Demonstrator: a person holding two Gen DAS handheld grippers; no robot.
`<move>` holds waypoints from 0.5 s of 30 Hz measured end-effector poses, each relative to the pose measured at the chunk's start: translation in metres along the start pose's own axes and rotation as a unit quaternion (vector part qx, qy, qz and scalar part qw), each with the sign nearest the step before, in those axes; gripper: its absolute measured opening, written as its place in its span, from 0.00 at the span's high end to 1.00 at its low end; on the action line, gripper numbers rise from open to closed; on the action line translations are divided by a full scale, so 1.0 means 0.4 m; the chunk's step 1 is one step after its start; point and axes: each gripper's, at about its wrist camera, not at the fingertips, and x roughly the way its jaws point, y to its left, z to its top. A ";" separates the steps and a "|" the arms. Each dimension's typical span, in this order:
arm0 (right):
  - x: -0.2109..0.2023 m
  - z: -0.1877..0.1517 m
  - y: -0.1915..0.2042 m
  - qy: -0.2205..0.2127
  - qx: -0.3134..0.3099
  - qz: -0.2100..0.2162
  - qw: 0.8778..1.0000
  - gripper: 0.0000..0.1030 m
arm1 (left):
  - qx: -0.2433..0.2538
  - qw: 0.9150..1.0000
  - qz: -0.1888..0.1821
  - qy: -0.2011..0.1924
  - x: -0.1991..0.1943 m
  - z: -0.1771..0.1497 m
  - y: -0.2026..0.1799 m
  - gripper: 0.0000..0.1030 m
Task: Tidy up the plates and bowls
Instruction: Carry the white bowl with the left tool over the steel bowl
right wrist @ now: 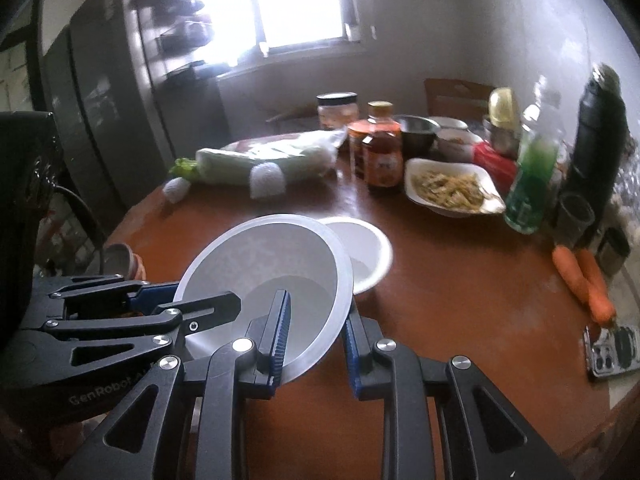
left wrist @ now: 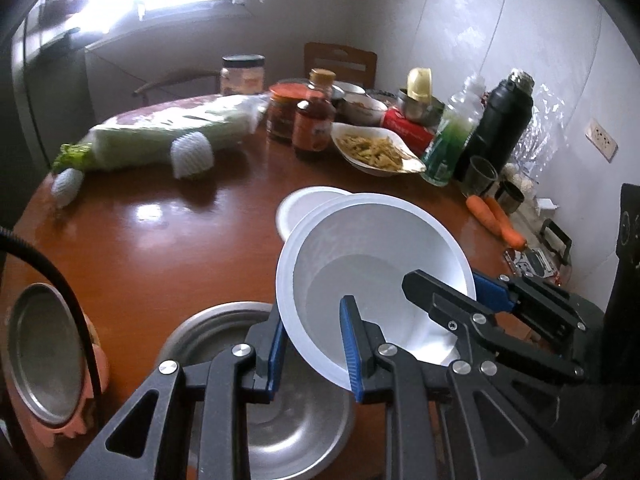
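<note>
A large white bowl (left wrist: pixel 372 248) (right wrist: pixel 272 256) hangs tilted above the round brown table (left wrist: pixel 180 220), held by both grippers on opposite sides of its rim. My left gripper (left wrist: pixel 314 348) is shut on the near rim, one blue pad inside the bowl and one outside. My right gripper (left wrist: pixel 452 286) (right wrist: pixel 316 340) is shut on the other side of the rim. In the right wrist view the left gripper (right wrist: pixel 192 298) shows at the left. A smaller white bowl (left wrist: pixel 304 204) (right wrist: pixel 360 248) rests on the table just behind. Below the held bowl stands a steel bowl (left wrist: pixel 288 440).
A steel dish on a pink holder (left wrist: pixel 40 356) sits at the table's left edge. Wrapped cabbage (left wrist: pixel 168 136), jars, a sauce bottle (left wrist: pixel 314 120), a plate of food (left wrist: pixel 376 148), a green bottle (left wrist: pixel 452 136), a black flask (left wrist: pixel 500 124) and carrots (left wrist: pixel 496 216) crowd the far side.
</note>
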 end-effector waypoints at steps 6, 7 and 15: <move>0.008 0.015 0.072 -0.001 -0.016 0.020 1.000 0.74 | -0.016 1.000 0.011 -0.011 -0.044 -0.016 0.060 0.76; 0.011 0.016 0.083 0.001 -0.018 0.024 1.000 0.74 | -0.019 1.000 0.011 -0.013 -0.050 -0.020 0.069 0.76; 0.031 0.004 0.138 0.014 -0.030 0.039 0.999 0.73 | -0.034 0.999 0.014 -0.009 -0.060 -0.053 0.124 0.76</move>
